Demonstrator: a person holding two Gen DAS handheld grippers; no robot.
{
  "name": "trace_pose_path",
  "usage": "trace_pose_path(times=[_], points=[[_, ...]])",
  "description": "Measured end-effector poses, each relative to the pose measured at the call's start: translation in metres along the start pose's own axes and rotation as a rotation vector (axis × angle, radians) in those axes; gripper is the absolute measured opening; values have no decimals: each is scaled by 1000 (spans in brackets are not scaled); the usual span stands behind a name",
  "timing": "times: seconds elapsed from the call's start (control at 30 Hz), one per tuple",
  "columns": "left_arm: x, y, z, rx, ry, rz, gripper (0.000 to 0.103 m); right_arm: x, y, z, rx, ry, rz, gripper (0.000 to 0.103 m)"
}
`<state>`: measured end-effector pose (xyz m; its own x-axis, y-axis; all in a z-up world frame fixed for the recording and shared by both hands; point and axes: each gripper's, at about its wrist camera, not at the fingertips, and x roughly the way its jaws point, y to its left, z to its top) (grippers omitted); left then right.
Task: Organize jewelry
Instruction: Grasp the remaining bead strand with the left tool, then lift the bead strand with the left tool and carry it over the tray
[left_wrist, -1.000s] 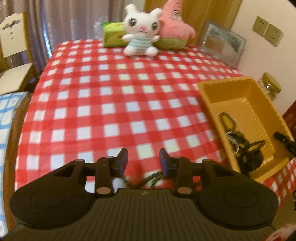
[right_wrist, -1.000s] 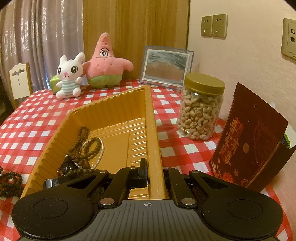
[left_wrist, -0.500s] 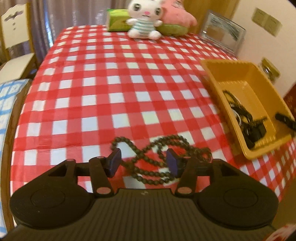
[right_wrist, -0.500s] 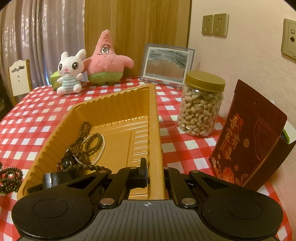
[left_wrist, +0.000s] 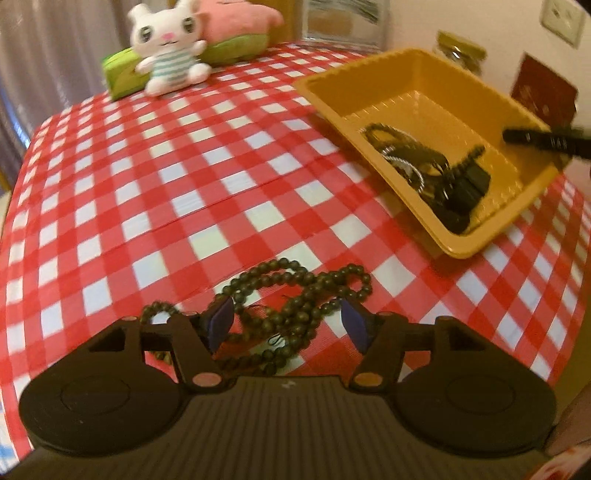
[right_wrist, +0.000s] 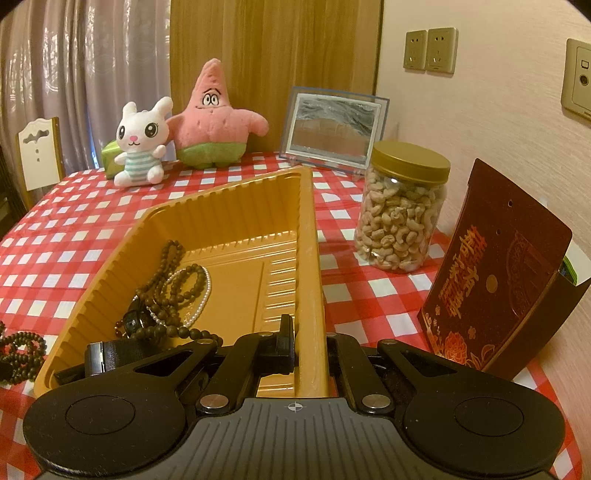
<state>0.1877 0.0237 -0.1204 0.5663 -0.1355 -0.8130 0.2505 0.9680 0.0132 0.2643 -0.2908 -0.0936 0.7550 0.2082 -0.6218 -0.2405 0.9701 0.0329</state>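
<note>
A dark wooden bead necklace (left_wrist: 295, 295) lies coiled on the red checked tablecloth, between the fingers of my open left gripper (left_wrist: 288, 323); it also shows at the left edge of the right wrist view (right_wrist: 22, 347). The yellow tray (left_wrist: 417, 62) to the right holds dark beads, a pearl string and a black watch (right_wrist: 173, 295). My right gripper (right_wrist: 310, 347) is shut on the tray's right wall (right_wrist: 312, 295), one finger inside and one outside. Its finger shows over the tray's far rim in the left wrist view (left_wrist: 543, 138).
A white bunny plush (right_wrist: 140, 144), a pink starfish plush (right_wrist: 214, 118) and a framed picture (right_wrist: 332, 127) stand at the table's back. A cashew jar (right_wrist: 402, 206) and a dark red box (right_wrist: 495, 273) stand right of the tray. A chair (right_wrist: 38, 155) is at far left.
My left gripper has moved forward and down over the bead necklace, turned toward the tray and opened wider. The right gripper has kept its hold on the tray wall.
</note>
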Motion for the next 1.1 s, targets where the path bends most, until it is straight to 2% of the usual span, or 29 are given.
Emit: trace_pose_path(times=[0.1, 0.33, 0.47, 0.57, 0.63, 0.67, 0.7, 0.9, 1.1], points=[[5, -6, 0, 38, 5, 3, 62, 0, 0, 0, -1, 0, 0, 3], [13, -10, 3, 58, 11, 11, 60, 0, 0, 0, 0, 0, 0, 3], [19, -10, 2, 73, 28, 7, 52, 0, 0, 0, -1, 0, -1, 3], [21, -10, -1, 73, 28, -18, 42, 0, 0, 0, 0, 0, -1, 3], [20, -10, -2, 76, 20, -30, 29, 0, 0, 0, 0, 1, -1, 3], [20, -10, -2, 83, 21, -39, 15, 0, 0, 0, 0, 0, -1, 3], [20, -9, -1, 85, 28, -54, 10, 0, 0, 0, 1, 1, -1, 3], [13, 0, 2, 37, 37, -60, 7, 0, 0, 0, -1, 0, 0, 3], [-15, 25, 14, -43, -40, -35, 7, 0, 0, -1, 0, -1, -1, 3]])
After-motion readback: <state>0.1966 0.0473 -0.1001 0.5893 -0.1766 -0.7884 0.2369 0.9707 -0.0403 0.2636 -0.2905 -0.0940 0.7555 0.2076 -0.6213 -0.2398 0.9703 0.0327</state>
